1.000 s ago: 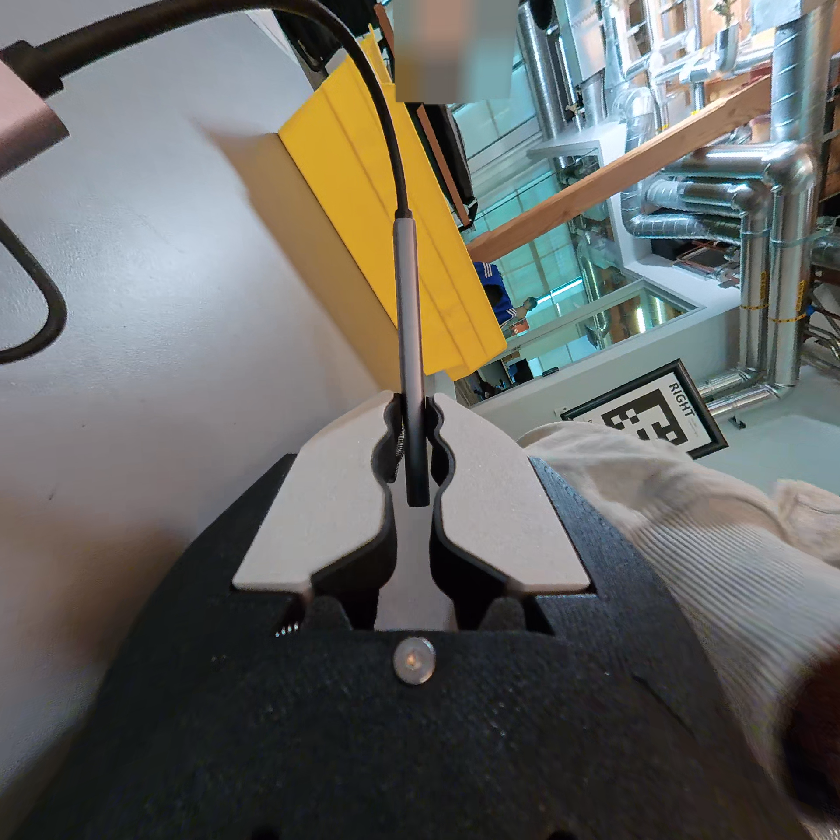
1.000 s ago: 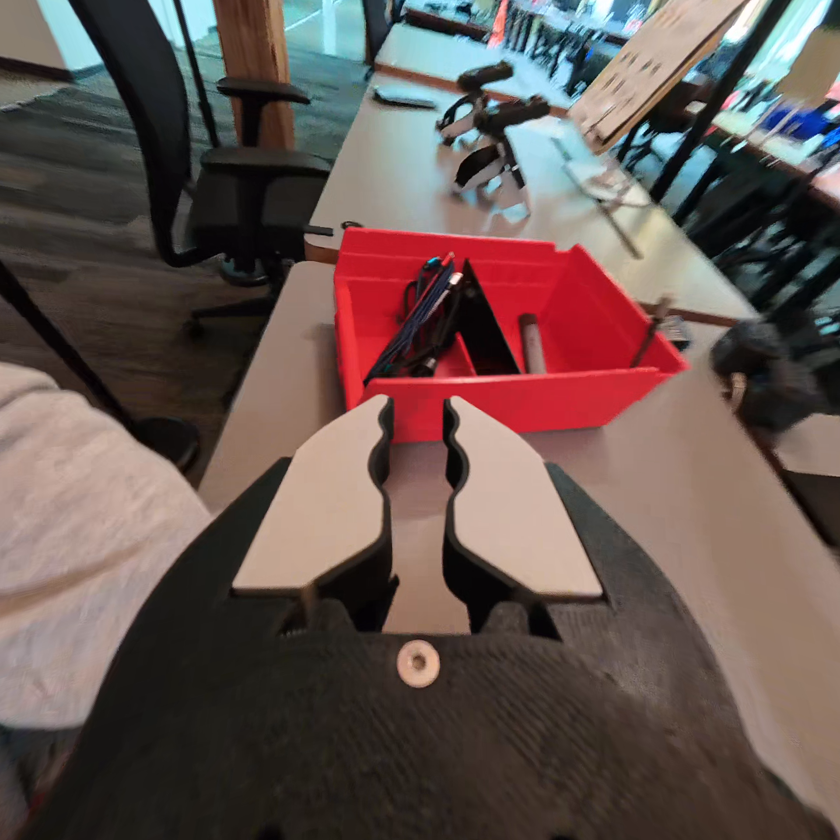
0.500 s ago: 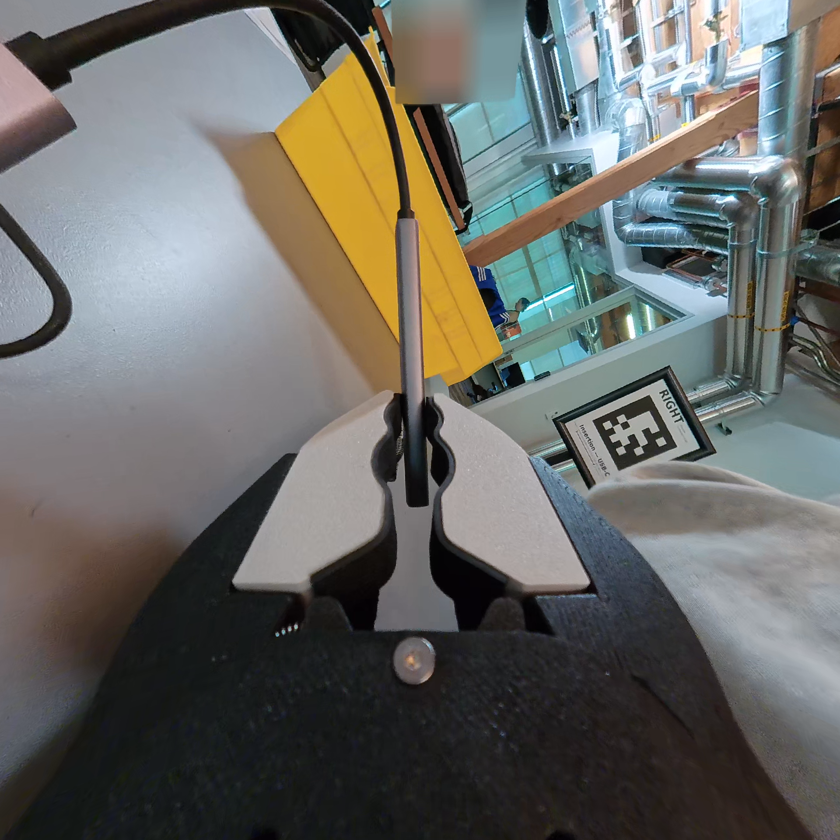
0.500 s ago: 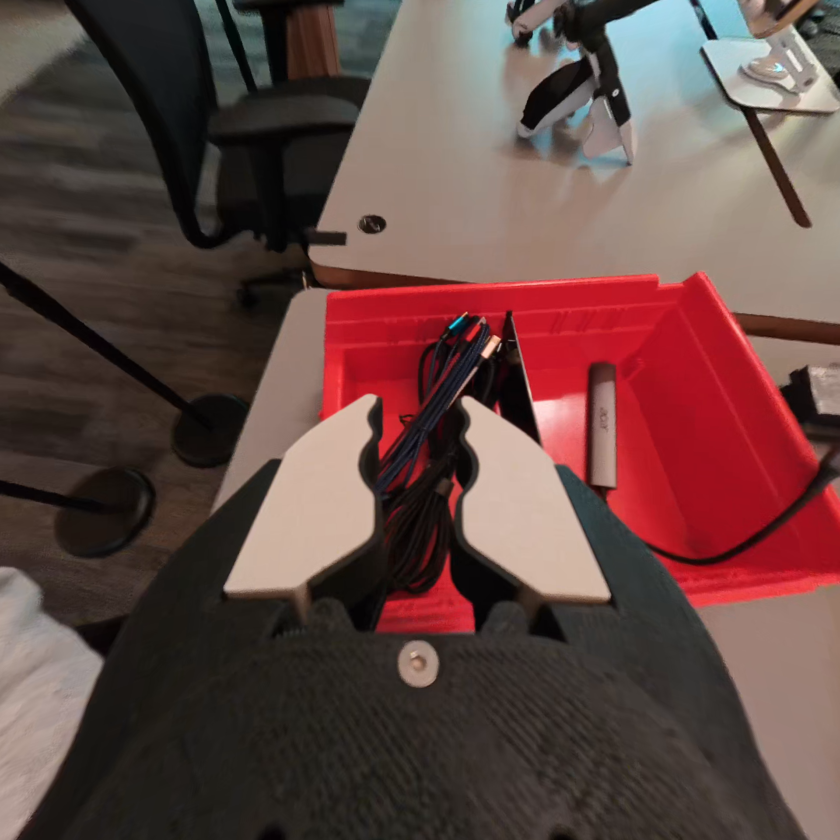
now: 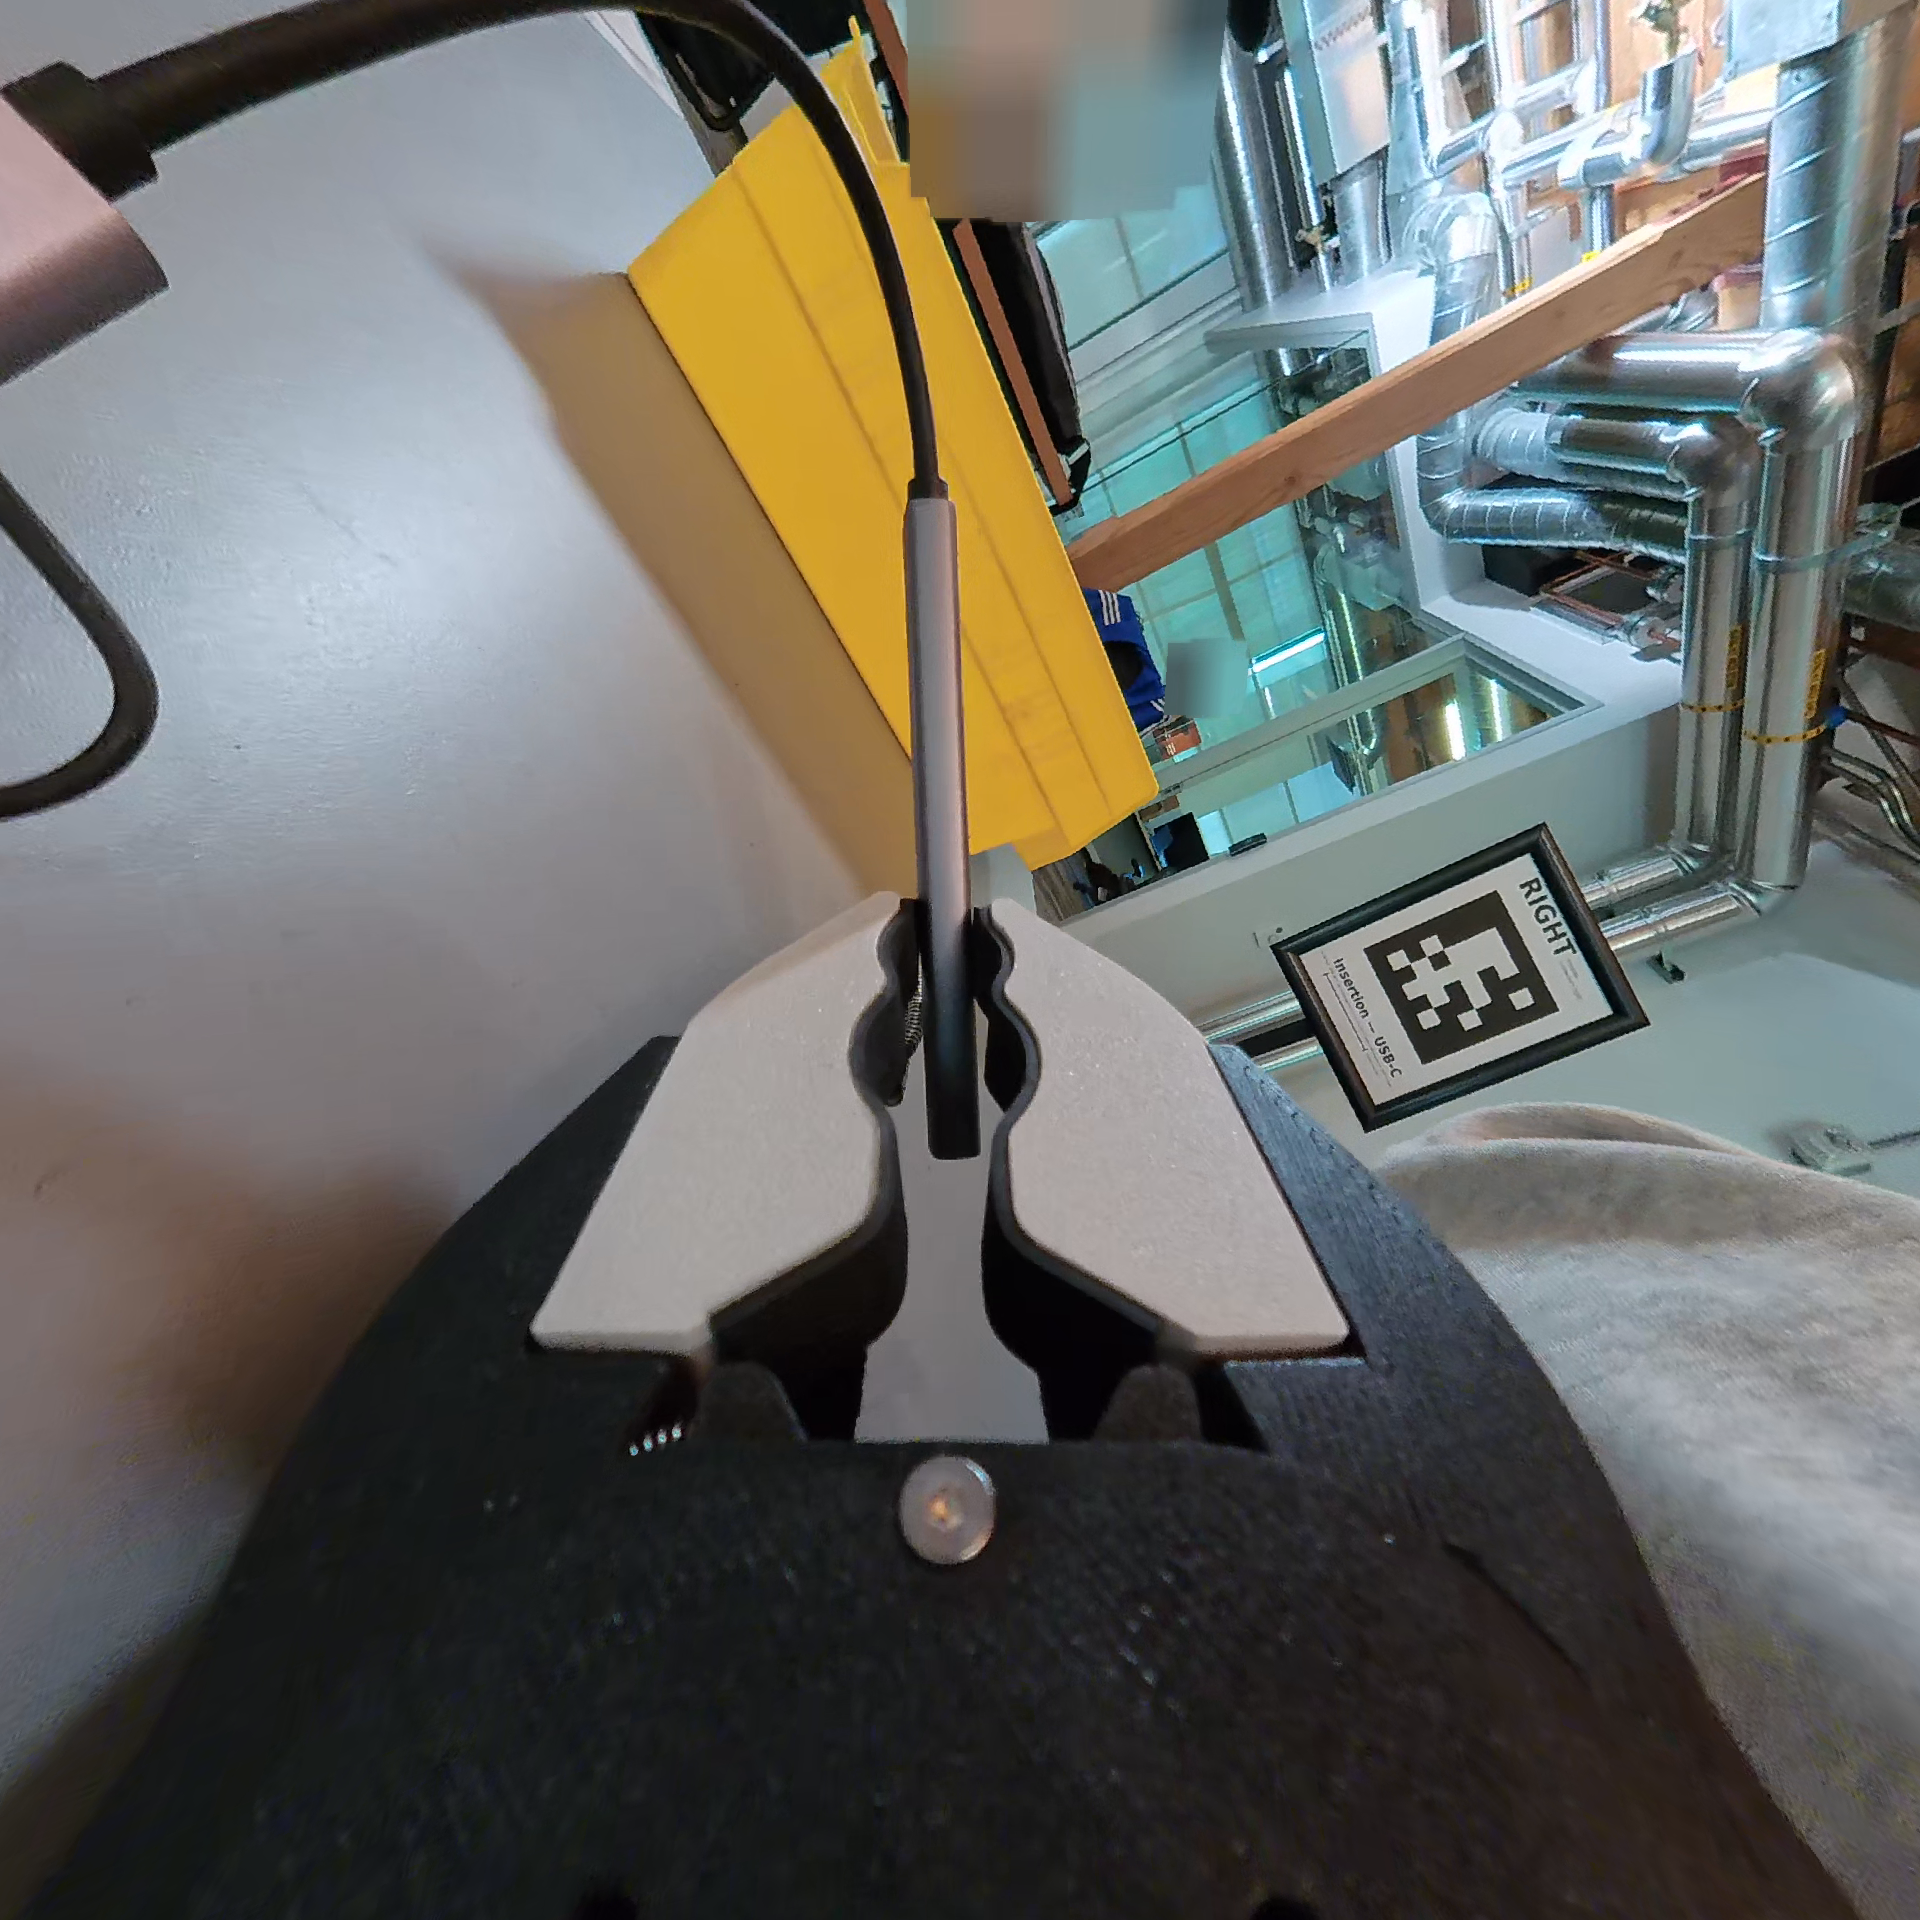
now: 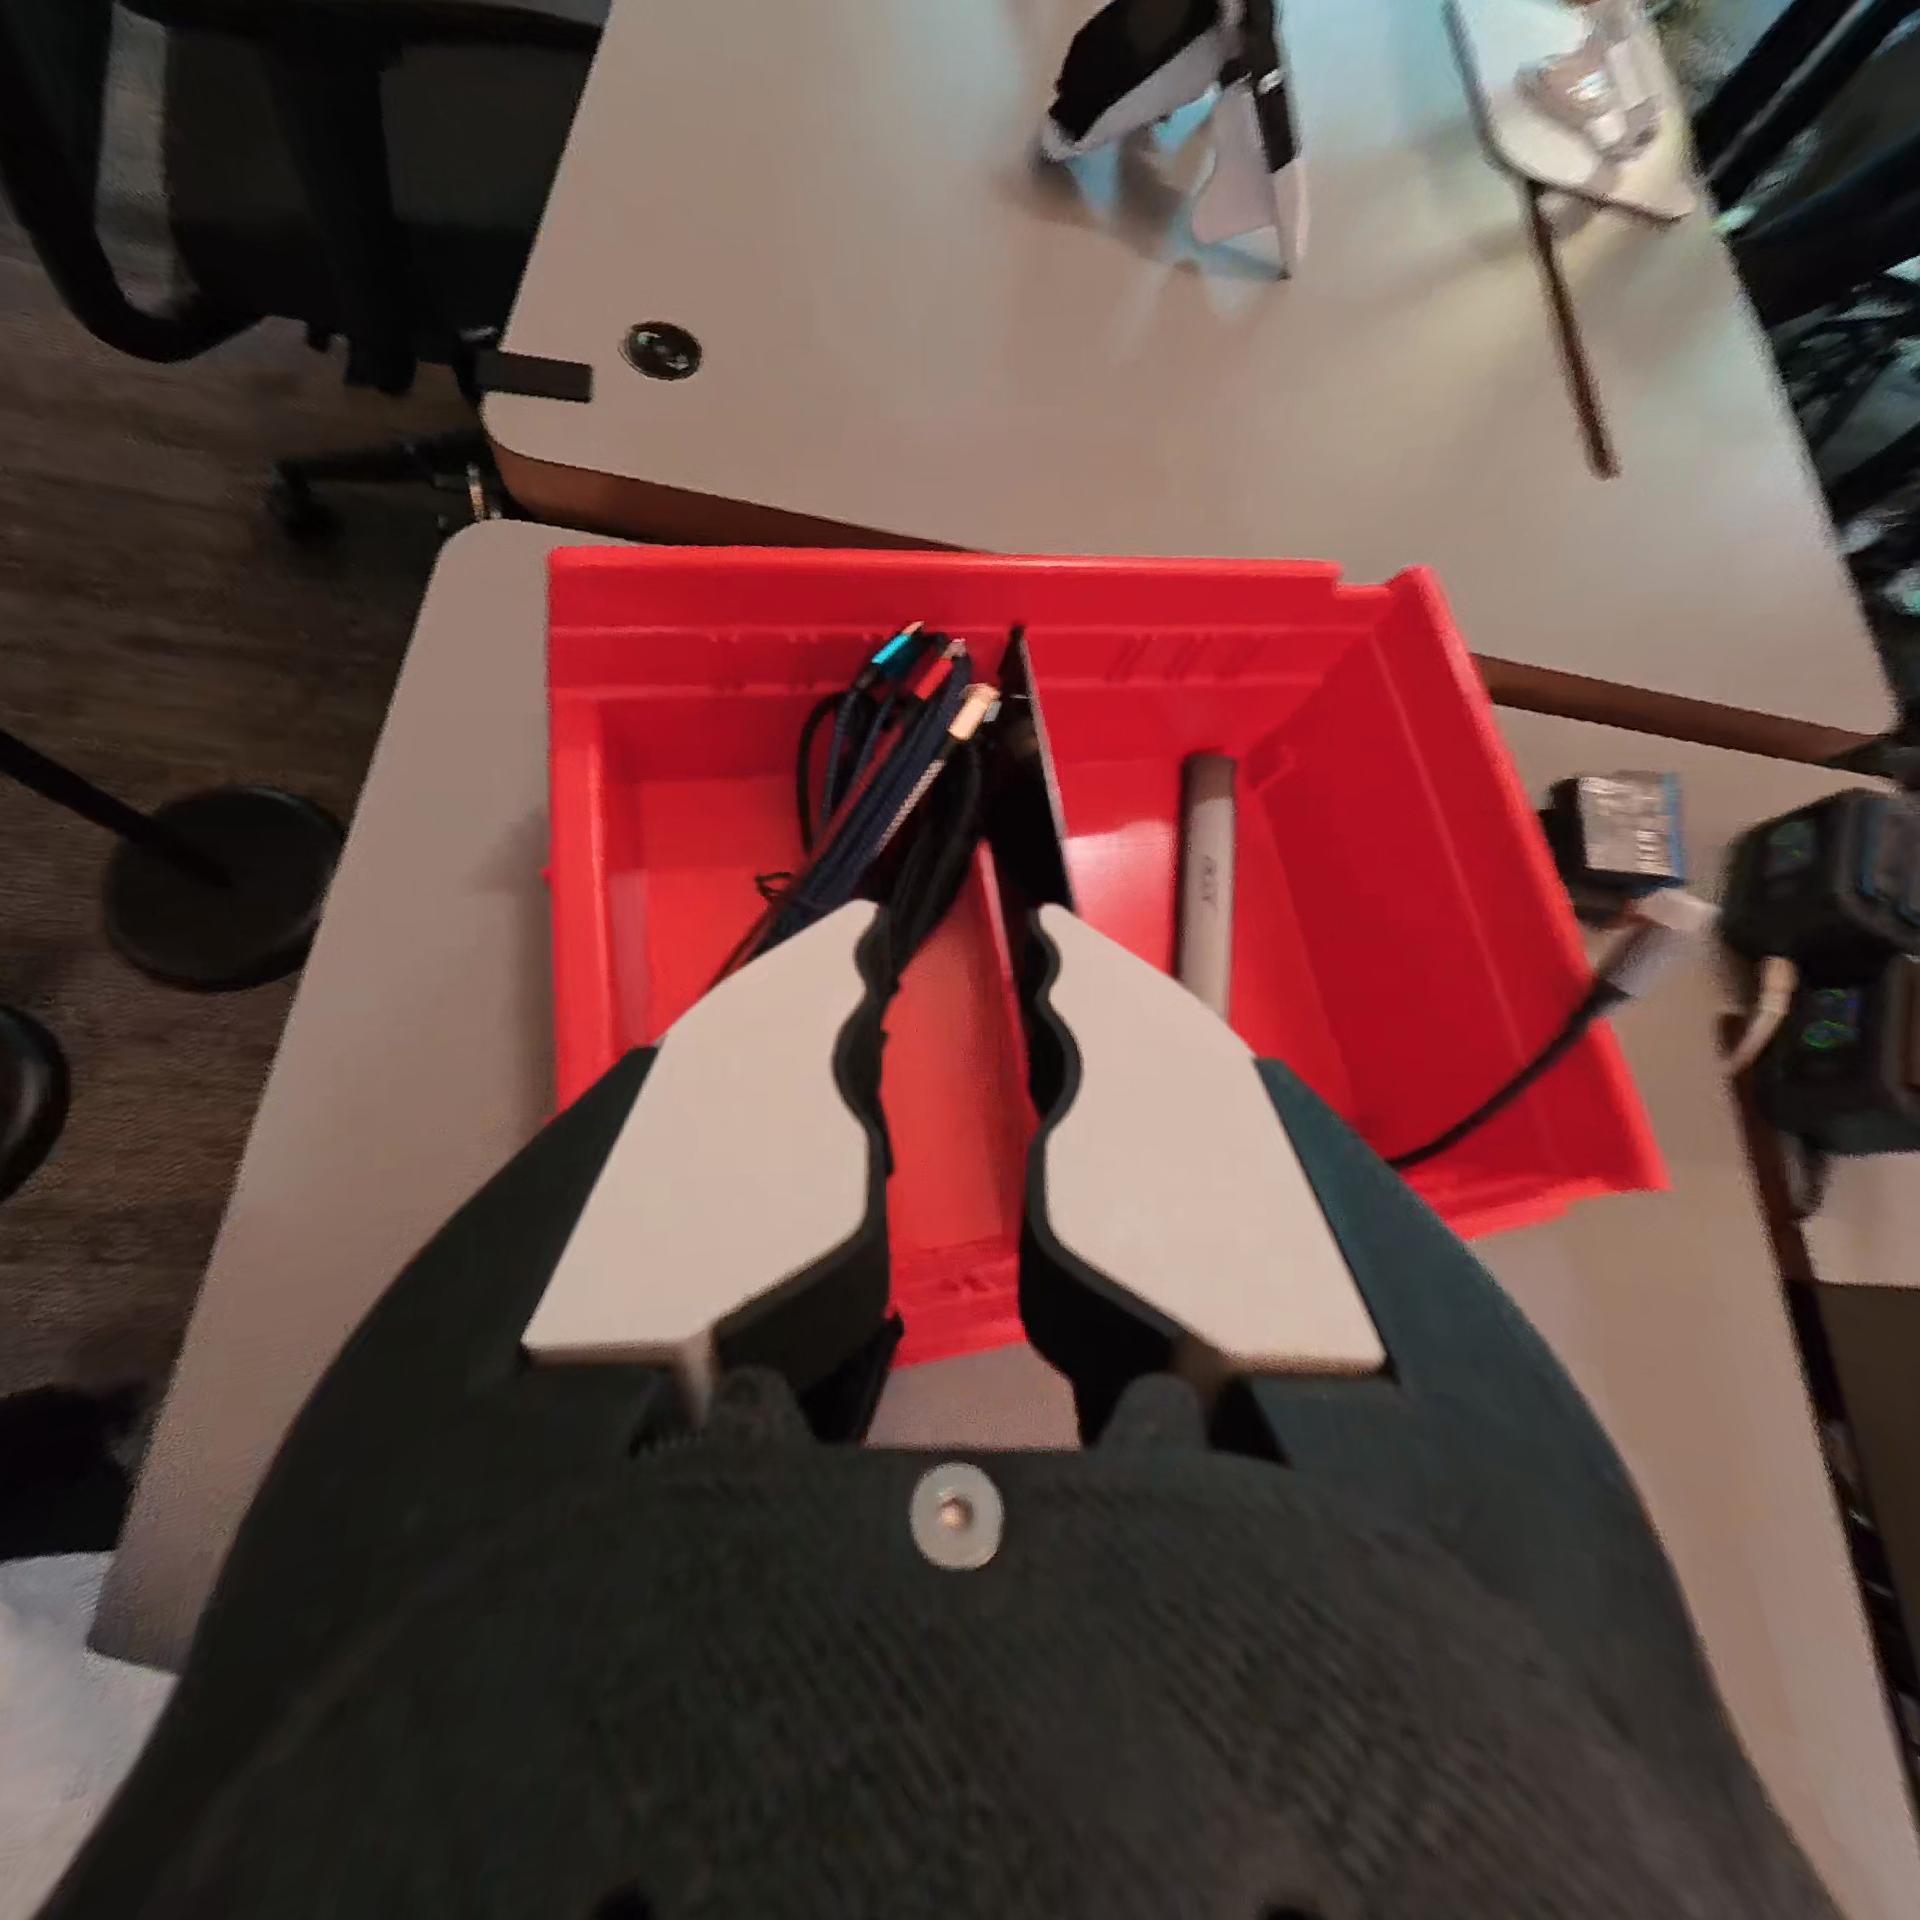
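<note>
My left gripper [image 5: 943, 920] is shut on a slim grey adapter [image 5: 938, 748] seen edge-on, with a black cable [image 5: 821, 83] curving from its far end to a pinkish-grey plug [image 5: 62, 270] at the upper left. My right gripper [image 6: 956, 920] is open and empty, hovering over a red bin [image 6: 1455, 790]. A black divider [image 6: 1034, 790] splits the bin. The left part holds a bundle of coloured cables [image 6: 883, 790], just ahead of my fingertips. The right part holds a grey adapter [image 6: 1205, 883] with a black cable [image 6: 1507, 1091] trailing over the bin's right wall.
A yellow bin [image 5: 883, 520] stands on the grey table [image 5: 364, 623] beyond the left gripper. A framed marker card [image 5: 1455, 997] stands at the right, with a pale sleeve [image 5: 1662, 1403] below it. Black devices [image 6: 1829, 966] lie right of the red bin. A second table [image 6: 935, 312] and an office chair [image 6: 260, 156] lie beyond.
My right gripper moved forward and tilted down over the red bin, and its jaws opened wider. My left gripper kept its hold; the sleeve at the right dropped lower.
</note>
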Demonstrator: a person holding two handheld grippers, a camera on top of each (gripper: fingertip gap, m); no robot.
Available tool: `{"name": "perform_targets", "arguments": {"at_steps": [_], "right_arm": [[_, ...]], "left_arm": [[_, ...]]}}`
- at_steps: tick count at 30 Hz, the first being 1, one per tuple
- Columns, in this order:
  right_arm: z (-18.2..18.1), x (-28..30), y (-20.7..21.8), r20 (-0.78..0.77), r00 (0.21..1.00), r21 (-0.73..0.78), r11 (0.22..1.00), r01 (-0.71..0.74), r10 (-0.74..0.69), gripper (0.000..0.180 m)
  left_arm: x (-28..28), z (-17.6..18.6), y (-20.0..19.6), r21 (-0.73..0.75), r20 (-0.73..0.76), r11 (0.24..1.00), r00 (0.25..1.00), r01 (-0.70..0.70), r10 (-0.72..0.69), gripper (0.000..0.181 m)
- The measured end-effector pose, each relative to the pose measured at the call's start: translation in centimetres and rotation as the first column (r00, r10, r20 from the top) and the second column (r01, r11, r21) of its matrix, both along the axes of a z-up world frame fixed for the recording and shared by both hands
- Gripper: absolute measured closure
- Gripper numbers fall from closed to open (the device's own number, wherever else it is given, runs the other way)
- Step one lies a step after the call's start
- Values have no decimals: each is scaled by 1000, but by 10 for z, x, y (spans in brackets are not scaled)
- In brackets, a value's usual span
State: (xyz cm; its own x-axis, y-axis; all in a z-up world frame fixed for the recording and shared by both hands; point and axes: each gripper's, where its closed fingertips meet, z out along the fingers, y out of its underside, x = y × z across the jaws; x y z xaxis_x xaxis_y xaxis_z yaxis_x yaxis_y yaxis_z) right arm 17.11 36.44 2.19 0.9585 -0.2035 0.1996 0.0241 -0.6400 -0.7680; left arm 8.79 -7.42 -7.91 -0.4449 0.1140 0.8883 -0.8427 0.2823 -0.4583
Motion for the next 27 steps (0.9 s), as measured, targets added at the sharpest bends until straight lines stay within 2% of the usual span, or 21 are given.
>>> {"name": "perform_targets", "arguments": {"at_steps": [2,7,13,17,23,27], "right_arm": [[18,10,-11,40,999,49,998,34,-36,158],[61,25,-34,12,995,185,979,90,-94,159],[84,43,-60,47,986,253,957,144,-161,158],[83,46,-66,-9,988,299,942,153,-157,158],[61,50,-67,-78,985,289,943,167,-151,156],[45,32,-54,-176,982,282,953,114,-66,152]], "left_arm": [[0,0,0,3,4,1000,1000,0,0,171],[1,0,0,1,-5,1000,1000,-2,2,171],[1,0,0,0,-12,1000,1000,1,-1,171],[0,0,0,-1,-13,1000,1000,2,-2,171],[0,-1,0,1,-14,1000,1000,7,-7,171],[0,-1,0,-1,-23,1000,1000,9,-9,171]]}}
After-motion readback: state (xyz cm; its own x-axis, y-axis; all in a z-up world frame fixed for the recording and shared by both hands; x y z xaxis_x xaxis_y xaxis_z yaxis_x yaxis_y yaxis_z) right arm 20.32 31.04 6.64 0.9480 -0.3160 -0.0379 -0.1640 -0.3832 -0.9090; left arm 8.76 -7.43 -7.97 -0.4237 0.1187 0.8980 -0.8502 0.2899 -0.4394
